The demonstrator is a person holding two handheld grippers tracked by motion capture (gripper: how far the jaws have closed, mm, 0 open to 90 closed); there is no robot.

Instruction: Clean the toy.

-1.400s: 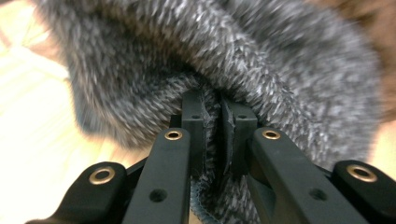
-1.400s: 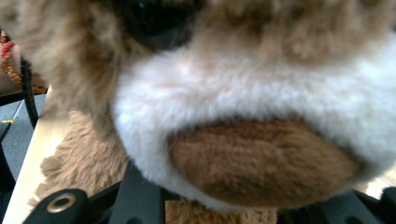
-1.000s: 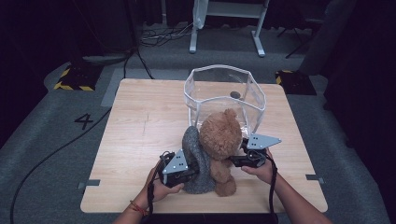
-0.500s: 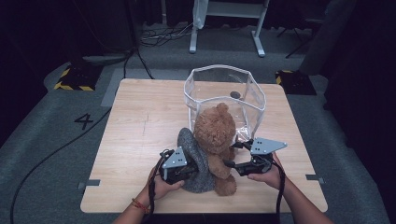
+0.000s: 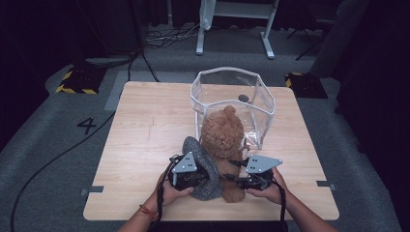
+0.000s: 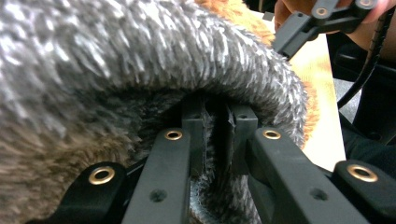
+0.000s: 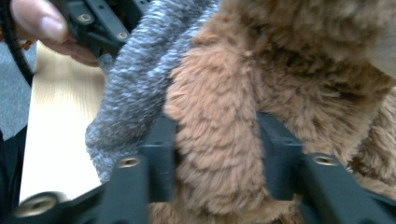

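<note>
The brown plush teddy bear (image 5: 223, 140) stands mid-table against the clear plastic bin (image 5: 263, 104); soft, light, compressible. Right gripper (image 7: 215, 154) just closed, clamped on its limb; left gripper (image 6: 215, 135) clamped on grey fuzzy fabric (image 6: 140, 60)

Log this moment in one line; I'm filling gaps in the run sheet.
left gripper: shut on grey hat | right gripper: just closed on teddy bear limb | clear bin: behind bear
</note>
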